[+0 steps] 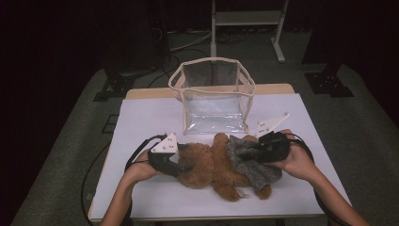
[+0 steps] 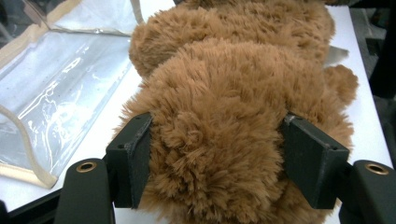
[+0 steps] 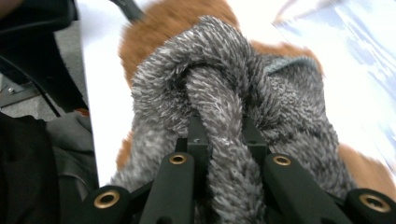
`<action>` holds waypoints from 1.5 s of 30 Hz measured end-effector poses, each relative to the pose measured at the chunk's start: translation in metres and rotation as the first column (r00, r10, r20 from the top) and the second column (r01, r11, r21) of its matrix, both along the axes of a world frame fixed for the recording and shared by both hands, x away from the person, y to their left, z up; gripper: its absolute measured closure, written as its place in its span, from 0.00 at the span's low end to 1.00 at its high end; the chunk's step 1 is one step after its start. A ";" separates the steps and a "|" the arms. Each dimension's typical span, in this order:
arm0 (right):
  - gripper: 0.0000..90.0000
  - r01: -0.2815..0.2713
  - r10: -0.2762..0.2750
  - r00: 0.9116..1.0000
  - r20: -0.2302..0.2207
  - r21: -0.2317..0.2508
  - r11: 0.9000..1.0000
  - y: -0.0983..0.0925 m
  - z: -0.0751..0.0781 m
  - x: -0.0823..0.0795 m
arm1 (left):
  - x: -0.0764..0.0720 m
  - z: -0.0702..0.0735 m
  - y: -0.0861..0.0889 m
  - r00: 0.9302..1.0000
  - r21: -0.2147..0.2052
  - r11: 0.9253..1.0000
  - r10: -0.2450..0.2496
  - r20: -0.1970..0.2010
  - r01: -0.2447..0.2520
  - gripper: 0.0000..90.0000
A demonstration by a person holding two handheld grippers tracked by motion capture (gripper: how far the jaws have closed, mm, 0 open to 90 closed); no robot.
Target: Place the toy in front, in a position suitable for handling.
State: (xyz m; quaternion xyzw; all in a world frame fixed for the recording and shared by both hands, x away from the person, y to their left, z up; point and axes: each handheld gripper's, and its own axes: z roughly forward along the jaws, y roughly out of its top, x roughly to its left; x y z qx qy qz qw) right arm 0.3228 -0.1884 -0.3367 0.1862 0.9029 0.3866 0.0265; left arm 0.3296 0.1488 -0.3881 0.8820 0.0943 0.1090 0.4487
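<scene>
My left tool (image 1: 180, 162) has its two black pads pressed into the plush at the left end of the fluffy brown teddy bear (image 1: 211, 165), clamped on a thick roll of fur; in the left gripper view the fur (image 2: 215, 140) bulges between the pads. The bear lies flat near the front of the table, its long axis running left to right, straight from one tool to the other. Over its right half sits the shaggy grey knitted garment (image 1: 249, 160), and my right tool (image 1: 256, 151) is pinched tight on a fold of that grey fabric (image 3: 224, 116), jaws nearly together. So I judge the coming move turns on this line: left tool anchors the bear, right tool is the one on the garment and must work it along the body's length, either further on or off. Behind the bear, near but apart, stands the clear plastic bag with cream trim (image 1: 212, 94), mouth up. Everything rests on the white table (image 1: 141, 117), grey carpet around, dark room beyond.
</scene>
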 end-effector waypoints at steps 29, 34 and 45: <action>0.87 0.012 -0.013 0.999 -0.030 -0.035 0.999 0.026 -0.014 0.037 | -0.008 -0.002 -0.003 0.998 0.010 0.998 -0.070 0.010 0.070 0.36; 0.88 -0.004 0.002 0.998 -0.060 -0.020 1.000 0.019 -0.026 0.017 | -0.009 0.009 0.002 0.995 -0.009 0.995 -0.095 -0.010 0.095 0.25; 0.88 -0.040 0.041 0.999 0.012 -0.030 0.999 0.014 -0.019 -0.015 | -0.011 -0.005 -0.014 0.990 0.000 0.992 -0.129 -0.056 0.129 0.38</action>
